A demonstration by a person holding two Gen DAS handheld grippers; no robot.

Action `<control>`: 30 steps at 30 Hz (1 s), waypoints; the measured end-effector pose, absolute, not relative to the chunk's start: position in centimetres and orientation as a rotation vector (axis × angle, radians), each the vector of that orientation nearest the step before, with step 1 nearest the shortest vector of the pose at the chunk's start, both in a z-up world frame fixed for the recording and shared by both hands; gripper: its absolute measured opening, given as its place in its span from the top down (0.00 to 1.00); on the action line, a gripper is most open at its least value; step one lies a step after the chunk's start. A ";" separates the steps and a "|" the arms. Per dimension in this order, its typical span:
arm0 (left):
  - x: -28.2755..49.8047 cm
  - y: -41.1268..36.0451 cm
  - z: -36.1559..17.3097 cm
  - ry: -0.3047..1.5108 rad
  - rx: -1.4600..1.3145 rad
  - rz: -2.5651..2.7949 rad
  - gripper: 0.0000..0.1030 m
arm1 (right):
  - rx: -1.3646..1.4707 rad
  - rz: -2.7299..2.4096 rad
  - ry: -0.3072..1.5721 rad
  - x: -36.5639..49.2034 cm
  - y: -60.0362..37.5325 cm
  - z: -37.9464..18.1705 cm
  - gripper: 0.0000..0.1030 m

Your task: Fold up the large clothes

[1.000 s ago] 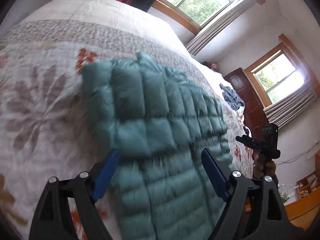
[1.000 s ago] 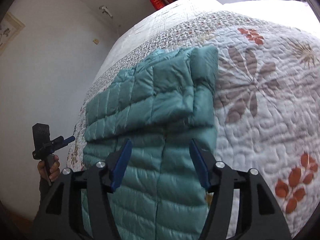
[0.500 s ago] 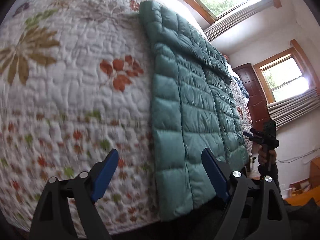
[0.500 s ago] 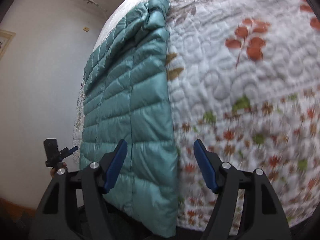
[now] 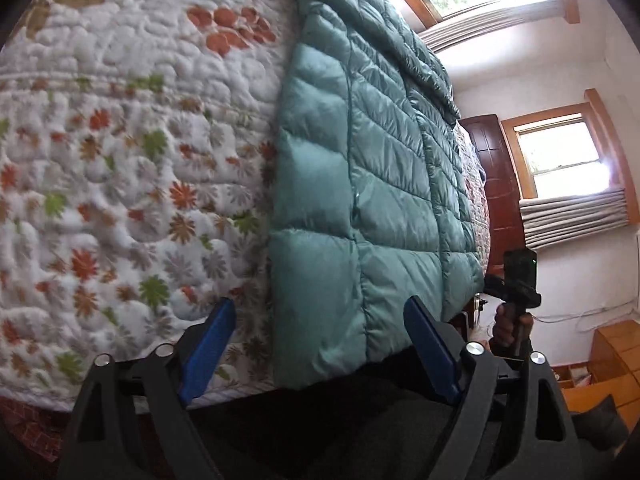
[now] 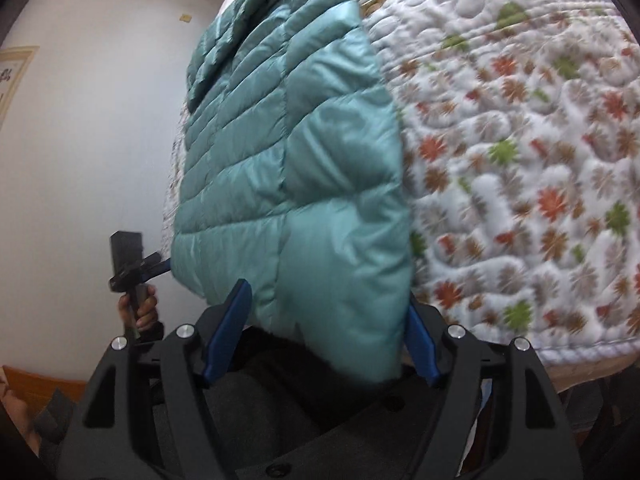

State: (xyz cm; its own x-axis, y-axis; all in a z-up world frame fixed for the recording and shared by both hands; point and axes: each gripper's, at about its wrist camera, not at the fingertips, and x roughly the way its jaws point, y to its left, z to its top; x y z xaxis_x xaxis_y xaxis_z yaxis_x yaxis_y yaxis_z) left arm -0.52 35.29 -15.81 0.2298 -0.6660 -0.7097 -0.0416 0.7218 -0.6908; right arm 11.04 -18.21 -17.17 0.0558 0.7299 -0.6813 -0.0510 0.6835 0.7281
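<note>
Both grippers, left (image 5: pixel 316 344) and right (image 6: pixel 326 326), jaws spread, flanked the jacket (image 5: pixel 360 184) hem at the quilt (image 5: pixel 120 160) edge. Next step, likely: pinch both corners and fold.

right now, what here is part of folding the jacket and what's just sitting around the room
Part of the job:
teal puffer jacket, hem hanging over the bed edge
left gripper, open
right gripper, open around the hem
floral quilt under the jacket

Just around:
dark wooden cabinet
windows
framed picture
</note>
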 end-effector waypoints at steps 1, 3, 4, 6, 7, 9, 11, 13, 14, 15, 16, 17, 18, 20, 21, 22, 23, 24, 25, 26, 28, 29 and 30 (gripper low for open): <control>-0.6 35.2 -15.8 1.268 -0.690 -0.475 0.12 | 0.621 0.667 1.402 11.2 -18.0 -17.1 0.31; -1.0 34.7 -15.4 1.241 -0.692 -0.489 0.15 | 0.641 0.678 1.406 11.4 -17.8 -17.0 0.30; -1.2 34.2 -15.4 1.228 -0.716 -0.510 0.19 | 0.650 0.688 1.408 11.6 -17.7 -16.9 0.30; -1.2 33.6 -15.7 1.221 -0.727 -0.511 0.21 | 0.652 0.701 1.411 12.0 -17.4 -16.8 0.30; -1.3 33.4 -15.9 1.223 -0.721 -0.508 0.21 | 0.644 0.703 1.414 12.1 -17.3 -16.7 0.30; -1.3 33.5 -16.5 1.224 -0.749 -0.510 0.22 | 0.635 0.708 1.414 12.5 -16.8 -16.8 0.30; -1.5 33.7 -16.7 1.216 -0.781 -0.520 0.22 | 0.632 0.707 1.409 12.5 -16.5 -16.9 0.30; -1.5 33.9 -16.5 1.211 -0.782 -0.523 0.29 | 0.627 0.715 1.393 12.2 -16.1 -16.9 0.30; -1.4 34.2 -16.3 1.215 -0.784 -0.529 0.39 | 0.623 0.718 1.381 12.0 -16.0 -16.9 0.31; -1.2 34.2 -16.2 1.222 -0.779 -0.531 0.43 | 0.622 0.719 1.370 11.9 -16.1 -16.9 0.32; -1.2 34.1 -16.2 1.227 -0.776 -0.530 0.51 | 0.630 0.715 1.361 11.7 -16.3 -17.0 0.33; -1.1 34.1 -16.3 1.232 -0.780 -0.527 0.56 | 0.641 0.712 1.357 11.6 -16.6 -17.1 0.34; -1.0 34.1 -16.4 1.236 -0.780 -0.526 0.57 | 0.646 0.715 1.351 11.4 -16.8 -17.1 0.34; -0.9 34.0 -16.6 1.239 -0.787 -0.518 0.58 | 0.650 0.725 1.336 11.1 -17.0 -17.1 0.35; -0.9 33.9 -16.6 1.238 -0.786 -0.515 0.59 | 0.653 0.731 1.332 11.0 -17.3 -17.1 0.36; -1.0 33.8 -16.4 1.232 -0.785 -0.514 0.60 | 0.657 0.736 1.328 10.9 -17.3 -17.1 0.38; -1.1 33.8 -16.4 1.225 -0.787 -0.515 0.61 | 0.661 0.738 1.327 11.0 -17.4 -17.2 0.42; -1.3 34.0 -16.4 1.220 -0.786 -0.512 0.64 | 0.666 0.740 1.327 11.0 -17.5 -17.3 0.49; -1.4 34.0 -16.5 1.217 -0.785 -0.507 0.67 | 0.668 0.745 1.323 11.1 -17.5 -17.4 0.53; -1.6 34.1 -16.5 1.213 -0.786 -0.501 0.68 | 0.665 0.751 1.318 11.1 -17.5 -17.3 0.61; -2.1 34.4 -16.6 1.191 -0.807 -0.496 0.70 | 0.675 0.753 1.307 11.4 -17.6 -17.1 0.68; -2.5 34.6 -16.6 1.176 -0.823 -0.494 0.71 | 0.681 0.758 1.301 11.5 -17.6 -16.9 0.72; -2.8 34.8 -16.7 1.164 -0.833 -0.492 0.72 | 0.681 0.762 1.295 11.7 -17.7 -16.6 0.74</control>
